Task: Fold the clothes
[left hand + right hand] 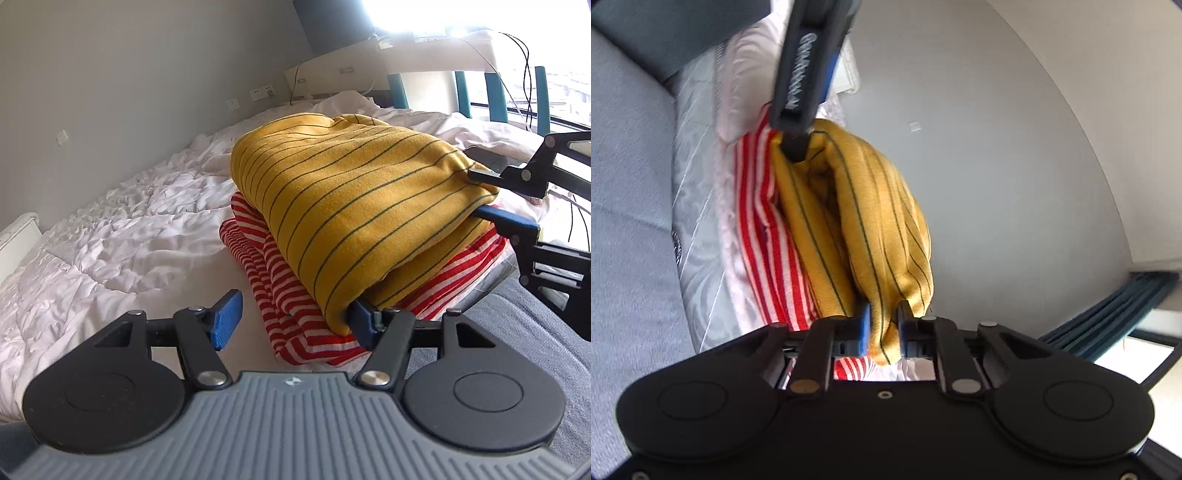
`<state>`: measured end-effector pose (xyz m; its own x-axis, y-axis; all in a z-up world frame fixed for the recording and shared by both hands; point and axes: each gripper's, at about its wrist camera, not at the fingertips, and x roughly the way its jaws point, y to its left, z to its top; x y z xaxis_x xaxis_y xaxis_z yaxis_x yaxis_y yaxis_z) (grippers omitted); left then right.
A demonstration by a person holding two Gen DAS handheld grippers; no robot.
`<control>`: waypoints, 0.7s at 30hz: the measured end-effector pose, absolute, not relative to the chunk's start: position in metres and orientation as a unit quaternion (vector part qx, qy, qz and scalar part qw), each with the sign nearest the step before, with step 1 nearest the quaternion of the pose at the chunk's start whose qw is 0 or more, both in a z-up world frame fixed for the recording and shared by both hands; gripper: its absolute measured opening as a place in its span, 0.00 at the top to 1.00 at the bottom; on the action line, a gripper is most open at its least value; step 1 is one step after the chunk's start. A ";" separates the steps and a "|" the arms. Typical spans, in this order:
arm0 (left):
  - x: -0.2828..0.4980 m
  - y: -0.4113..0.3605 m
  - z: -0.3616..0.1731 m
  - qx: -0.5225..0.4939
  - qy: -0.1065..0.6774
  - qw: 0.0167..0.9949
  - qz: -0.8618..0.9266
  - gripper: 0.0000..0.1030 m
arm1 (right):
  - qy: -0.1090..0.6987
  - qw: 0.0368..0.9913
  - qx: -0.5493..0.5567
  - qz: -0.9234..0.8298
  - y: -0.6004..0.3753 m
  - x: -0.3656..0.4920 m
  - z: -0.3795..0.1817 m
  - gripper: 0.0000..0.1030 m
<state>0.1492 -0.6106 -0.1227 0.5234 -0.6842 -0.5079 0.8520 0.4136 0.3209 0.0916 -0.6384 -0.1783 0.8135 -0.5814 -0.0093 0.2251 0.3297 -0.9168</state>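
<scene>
Nearest the left wrist camera, the left gripper (293, 319) stands with its jaws spread wide: its left blue pad hangs free above the sheet while the right one is tucked under the near corner of the yellow striped garment (354, 206), so it supports that corner from below rather than pinching it. Just beyond, the garment lies folded on top of the red-and-white striped garment (280, 291), which is itself folded flat on the white bed (110, 229); judging by this, the two are being stacked into one pile near the bed's edge. At the far right of that view the right gripper (882, 326) comes in from the side, and its own camera shows both pads clamped on a bunched fold of the yellow cloth, a grasp that keeps the layers from sliding apart as the bundle is settled. The yellow piece bulges and overhangs the red one unevenly, so it probably needs squaring. Further off lie the rumpled duvet (74, 258), the grey wall (129, 74) and a white desk (424, 55) by the window.
</scene>
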 end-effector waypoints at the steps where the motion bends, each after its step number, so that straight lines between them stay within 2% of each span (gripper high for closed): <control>1: 0.147 -0.608 -0.121 0.278 0.152 0.825 -0.468 0.34 | 0.163 0.808 -0.510 -0.247 -0.634 0.083 -0.175 0.68; 3: 0.141 -0.602 -0.118 0.285 0.142 0.819 -0.477 0.34 | 0.147 0.849 -0.450 -0.234 -0.635 0.066 -0.157 0.47; 4: 0.136 -0.601 -0.118 0.294 0.127 0.818 -0.477 0.34 | 0.143 0.875 -0.403 -0.226 -0.640 0.055 -0.147 0.46; 8: 0.119 -0.600 -0.116 0.326 0.069 0.815 -0.475 0.34 | 0.130 0.964 -0.146 -0.178 -0.688 0.043 -0.089 0.49; 11: 0.108 -0.602 -0.112 0.337 0.033 0.812 -0.475 0.34 | 0.132 0.981 0.056 -0.131 -0.744 0.057 -0.058 0.56; 12: 0.105 -0.602 -0.112 0.338 0.023 0.810 -0.478 0.34 | 0.129 0.978 0.098 -0.129 -0.760 0.062 -0.051 0.63; 13: 0.103 -0.605 -0.112 0.343 0.015 0.807 -0.480 0.34 | 0.130 0.974 0.135 -0.127 -0.774 0.069 -0.046 0.65; 17: 0.101 -0.611 -0.112 0.344 -0.006 0.807 -0.480 0.34 | 0.133 0.950 0.248 -0.133 -0.824 0.102 -0.066 0.65; 21: 0.110 -0.615 -0.115 0.337 0.024 0.797 -0.500 0.34 | 0.134 0.926 0.335 -0.114 -0.855 0.100 -0.101 0.65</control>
